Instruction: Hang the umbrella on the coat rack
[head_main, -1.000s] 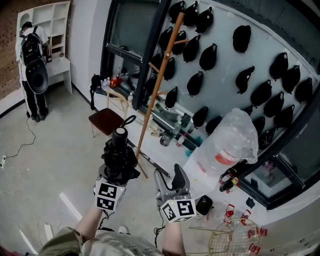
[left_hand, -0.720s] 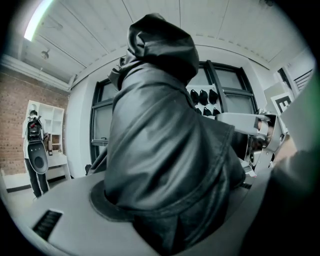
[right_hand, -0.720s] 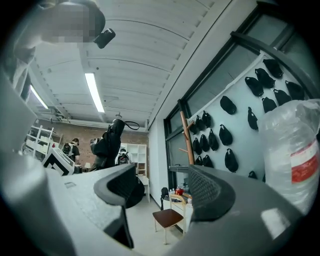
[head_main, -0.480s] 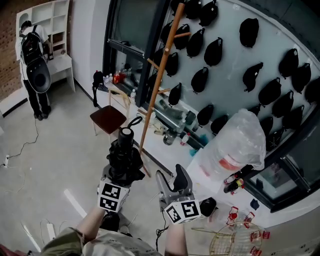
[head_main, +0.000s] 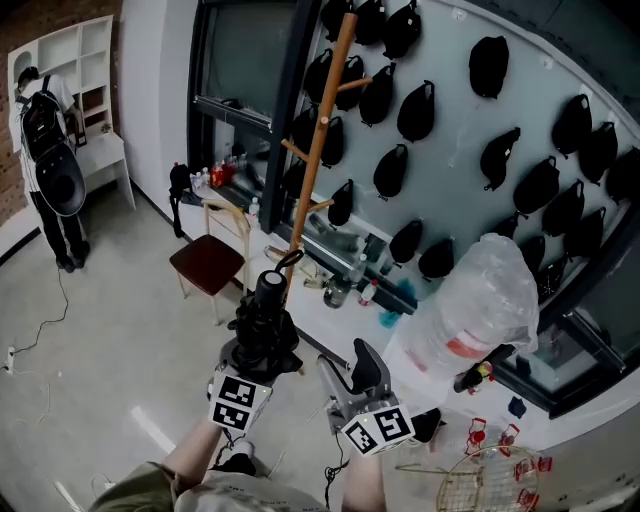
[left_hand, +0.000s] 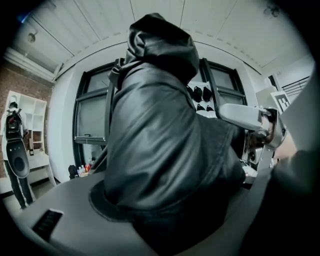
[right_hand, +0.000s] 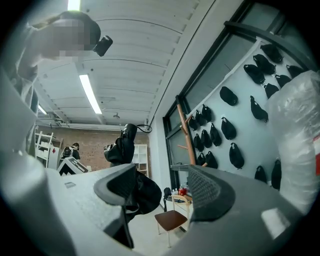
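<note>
**Gripping the folded umbrella, rack not yet reached**

Left jaws first: the left gripper (head_main: 255, 358) is clamped on the black umbrella (left_hand: 160, 130). The crumpled fabric bulges out between the two jaws and fills most of the left gripper view. The umbrella stands upright out of that grip, handle end on top, with a thin black loop (head_main: 290, 258) curling off it.

Over to the right gripper (right_hand: 162, 192): its jaws stand apart, pads clear, with nothing between them. Through the gap you only see the room beyond. In the head view this gripper sits just beside the left one, a little lower in the picture, and does not touch the umbrella.

Now outward. The wooden coat rack (head_main: 322, 130) rises beyond the umbrella, its pole leaning and its short pegs sticking out to either side. The umbrella is near the pole's lower stretch in the head view but apart from it, and it hangs on no peg.

A chair with a dark red seat (head_main: 207, 262) stands left of the rack's foot. Rows of black bags (head_main: 415, 110) hang on the pale wall behind. A big clear plastic bag (head_main: 475, 300) sits to the right on a cluttered white worktop (head_main: 335, 308), with a wire basket (head_main: 485, 485) at the bottom right corner. Far left, a person with a black backpack (head_main: 45, 150) stands at a white shelf unit (head_main: 85, 60).
</note>
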